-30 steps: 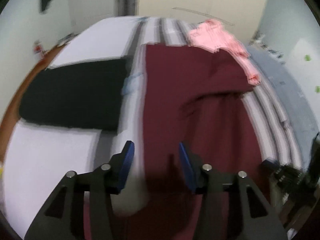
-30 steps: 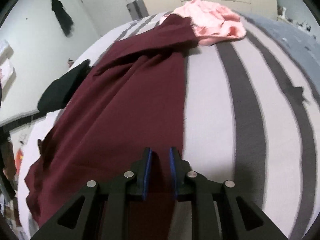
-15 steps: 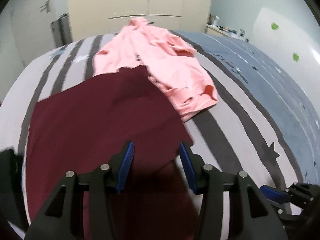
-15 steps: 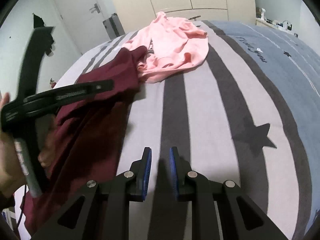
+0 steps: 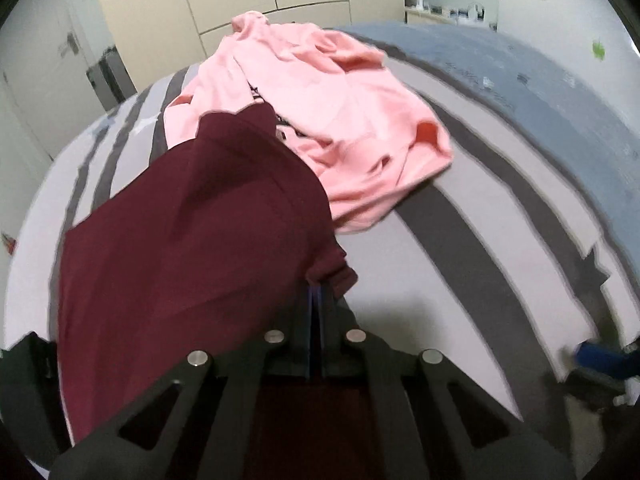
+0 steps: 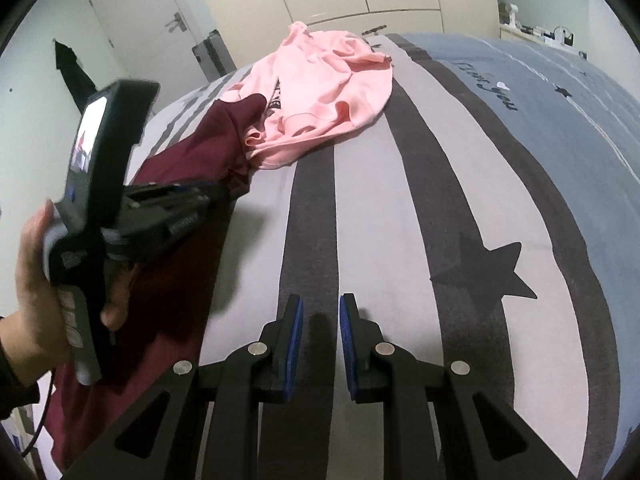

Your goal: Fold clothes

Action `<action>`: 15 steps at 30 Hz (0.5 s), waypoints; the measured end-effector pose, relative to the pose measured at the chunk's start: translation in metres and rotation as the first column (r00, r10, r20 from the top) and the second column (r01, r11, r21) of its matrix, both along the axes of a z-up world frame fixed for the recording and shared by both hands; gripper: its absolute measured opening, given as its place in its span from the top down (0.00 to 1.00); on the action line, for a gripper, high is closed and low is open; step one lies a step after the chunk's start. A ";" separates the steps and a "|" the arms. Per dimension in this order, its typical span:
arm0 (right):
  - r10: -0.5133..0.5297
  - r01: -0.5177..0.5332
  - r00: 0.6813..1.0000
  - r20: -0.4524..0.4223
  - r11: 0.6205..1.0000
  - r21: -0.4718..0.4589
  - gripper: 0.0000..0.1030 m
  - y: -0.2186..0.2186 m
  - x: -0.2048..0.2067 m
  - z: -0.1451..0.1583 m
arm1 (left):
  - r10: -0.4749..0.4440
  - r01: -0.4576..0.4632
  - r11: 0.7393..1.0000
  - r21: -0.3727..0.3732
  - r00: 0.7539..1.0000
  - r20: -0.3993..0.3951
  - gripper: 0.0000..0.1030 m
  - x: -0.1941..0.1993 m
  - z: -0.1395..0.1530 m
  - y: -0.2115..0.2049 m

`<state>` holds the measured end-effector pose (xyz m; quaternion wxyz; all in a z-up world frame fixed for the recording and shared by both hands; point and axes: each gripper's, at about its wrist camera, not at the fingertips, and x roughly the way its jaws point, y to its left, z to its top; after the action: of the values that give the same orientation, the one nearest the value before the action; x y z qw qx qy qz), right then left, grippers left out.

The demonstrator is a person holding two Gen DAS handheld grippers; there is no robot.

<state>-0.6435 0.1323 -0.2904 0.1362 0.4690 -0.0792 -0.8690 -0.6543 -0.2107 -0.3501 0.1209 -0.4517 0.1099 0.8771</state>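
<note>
Striped bed [image 6: 400, 208]: left hand-held gripper [image 5: 317, 294] just closed, pinching maroon garment [image 5: 192, 240]; right hand-held gripper [image 6: 320, 322] slightly spread, empty.

Soft matt cloth: maroon garment [image 5: 192, 240], pink sweatshirt [image 5: 328, 120], striped bedcover [image 6: 400, 200]. Matt black plastic left gripper [image 5: 316, 296], silvery metal pins.

Both wrist views look steeply down the bed [image 6: 400, 208] at close range, sharing the pink garment [image 5: 332, 120].

Maroon garment [image 5: 192, 248] spread flat on the left of the striped bed, near-right edge bunched and lifted slightly. Pink garment [image 5: 332, 120] crumpled in a heap at the far side, its near-left edge touching the maroon one's far corner.
</note>
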 end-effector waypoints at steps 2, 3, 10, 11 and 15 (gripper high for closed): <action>0.002 -0.002 1.000 0.005 1.000 -0.005 0.83 -0.002 -0.003 0.000 | 0.013 -0.013 0.999 0.034 1.000 -0.009 0.99 -0.005 0.015 -0.014; 0.002 -0.002 1.000 0.009 1.000 -0.008 0.83 -0.004 -0.005 0.000 | 0.023 -0.022 0.998 0.052 1.000 -0.013 0.99 -0.008 0.023 -0.023; 0.044 -0.044 0.999 -0.004 0.999 -0.022 0.83 -0.031 -0.032 0.010 | 0.260 -0.260 0.955 0.145 0.965 0.015 0.99 -0.060 0.060 -0.147; 0.054 -0.054 0.998 -0.010 0.998 -0.024 0.83 -0.037 -0.038 0.012 | 0.291 -0.292 0.945 0.149 0.956 0.025 0.99 -0.067 0.060 -0.164; 0.098 -0.099 0.995 -0.032 0.994 -0.054 0.83 -0.071 -0.073 0.019 | 0.364 -0.374 0.916 0.145 0.927 0.090 0.99 -0.102 0.046 -0.223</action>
<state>-0.7161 0.0615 -0.2710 0.1930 0.4557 -0.0779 -0.8655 -0.7560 -0.4334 -0.3039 -0.0075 -0.4800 -0.0514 0.8757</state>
